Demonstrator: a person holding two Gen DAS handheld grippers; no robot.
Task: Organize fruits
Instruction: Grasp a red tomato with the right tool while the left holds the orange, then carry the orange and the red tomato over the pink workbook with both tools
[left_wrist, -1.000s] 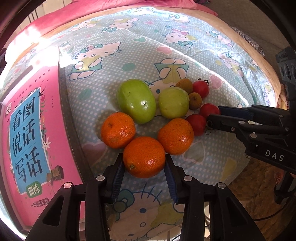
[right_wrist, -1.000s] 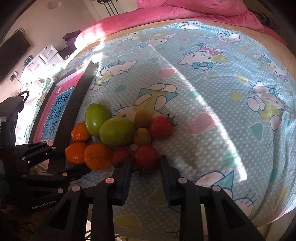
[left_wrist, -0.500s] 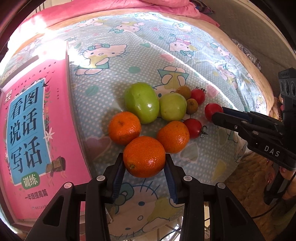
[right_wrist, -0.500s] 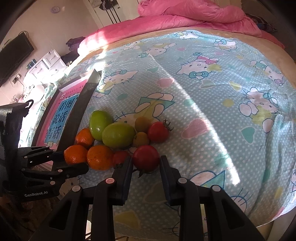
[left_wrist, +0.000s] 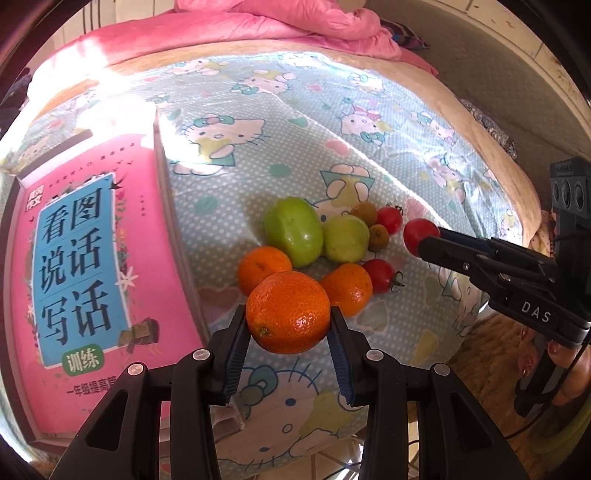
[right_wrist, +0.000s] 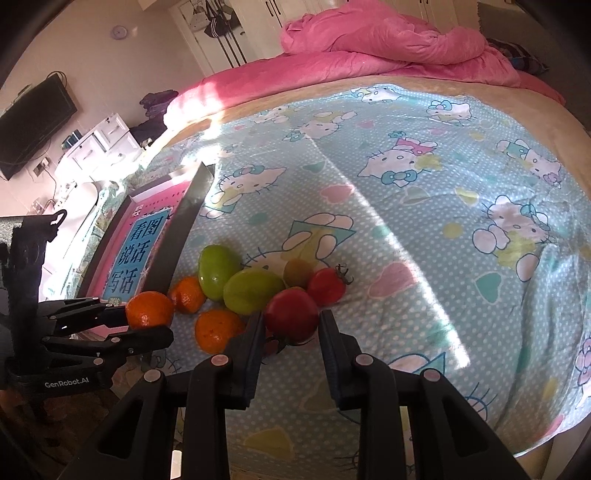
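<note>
Each gripper was clamped on one fruit, the left gripper (left_wrist: 288, 328) holding an orange (left_wrist: 287, 312) and the right gripper (right_wrist: 291, 325) a tomato (right_wrist: 291, 314) just above the pile (left_wrist: 332, 240) on the bedsheet (left_wrist: 258, 155), so sorting looked barely begun.

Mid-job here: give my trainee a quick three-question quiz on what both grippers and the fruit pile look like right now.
1. True or false: the left gripper is shut on an orange.
2. What does the right gripper hold? A) green fruit B) red tomato C) nothing
3. Fill in: the pink book lies on the ___ side of the fruit pile in the left wrist view.

Key: 1 true; 2 B, the red tomato; 3 left.
</note>
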